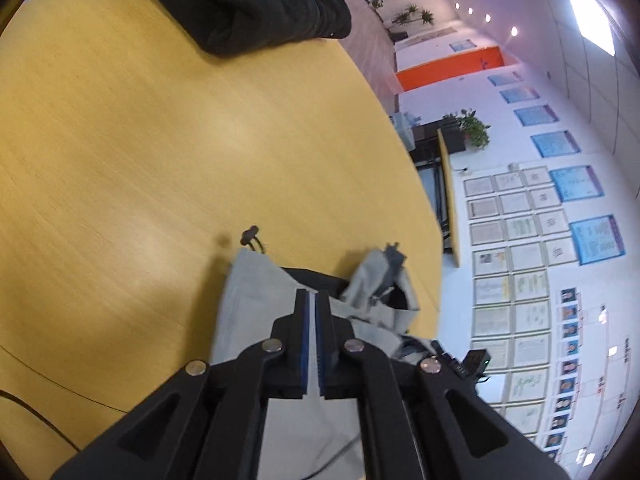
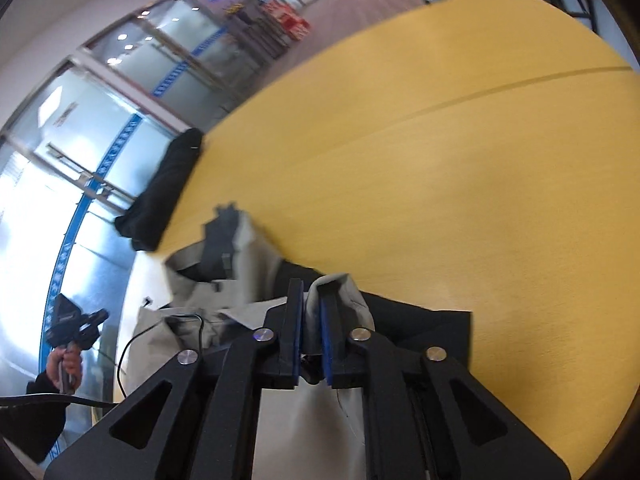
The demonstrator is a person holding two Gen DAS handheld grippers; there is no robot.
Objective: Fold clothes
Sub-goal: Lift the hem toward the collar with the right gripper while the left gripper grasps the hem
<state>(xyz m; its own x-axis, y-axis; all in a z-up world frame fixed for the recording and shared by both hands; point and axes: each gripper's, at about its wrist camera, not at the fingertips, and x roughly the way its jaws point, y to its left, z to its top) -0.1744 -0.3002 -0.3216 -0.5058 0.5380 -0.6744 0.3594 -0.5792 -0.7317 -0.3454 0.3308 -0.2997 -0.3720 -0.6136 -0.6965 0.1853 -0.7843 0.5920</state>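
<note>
Left gripper (image 1: 312, 294) pinched on the grey garment (image 1: 244, 304), jaws nearly together with a thin layer of fabric running between the blue pads. Right gripper (image 2: 311, 285) clamped too, a bunched grey fold (image 2: 340, 292) wedged between its jaws. Garment draped off the near edge of the yellow wood-grain counter (image 1: 160, 140), drawstring toggle (image 1: 250, 234) resting on the surface. Folded black clothing (image 1: 248, 0) well apart at the far side. Beyond: posters (image 1: 520, 280) along a white wall, potted plant (image 1: 474, 128), glass doors (image 2: 100, 120).
</note>
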